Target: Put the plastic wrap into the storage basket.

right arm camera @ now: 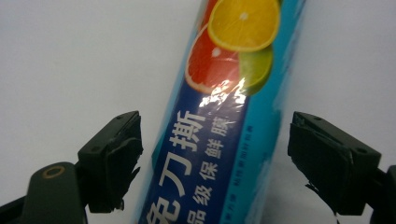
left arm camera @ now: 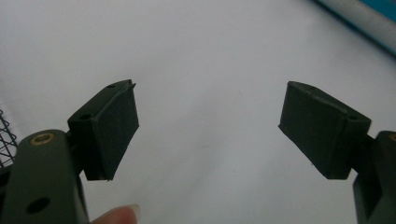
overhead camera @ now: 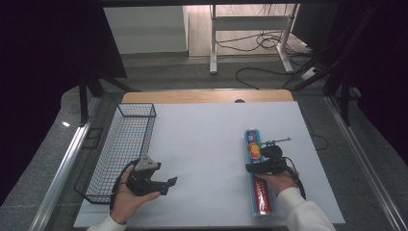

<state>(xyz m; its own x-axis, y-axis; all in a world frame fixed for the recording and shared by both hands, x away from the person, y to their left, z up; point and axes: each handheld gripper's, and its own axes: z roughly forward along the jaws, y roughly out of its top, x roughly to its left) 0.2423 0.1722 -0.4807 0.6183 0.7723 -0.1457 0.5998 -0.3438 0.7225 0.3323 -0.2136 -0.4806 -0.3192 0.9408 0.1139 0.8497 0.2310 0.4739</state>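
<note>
A long roll of cling film (overhead camera: 262,197) in blue wrapping with citrus pictures lies on the white table (overhead camera: 202,134), lengthwise at the right. My right gripper (overhead camera: 261,166) hovers over its middle. In the right gripper view the roll (right arm camera: 224,116) runs between the jaws of my right gripper (right arm camera: 215,154), which stand open on either side with a gap to each pad. My left gripper (overhead camera: 168,186) rests low at the front left, open; between its jaws (left arm camera: 208,126) is only bare table.
A black wire basket (overhead camera: 136,105) stands along the table's left edge, just left of my left hand; its mesh (left arm camera: 4,135) shows at the edge of the left gripper view. Beyond the table are a desk frame and floor cables.
</note>
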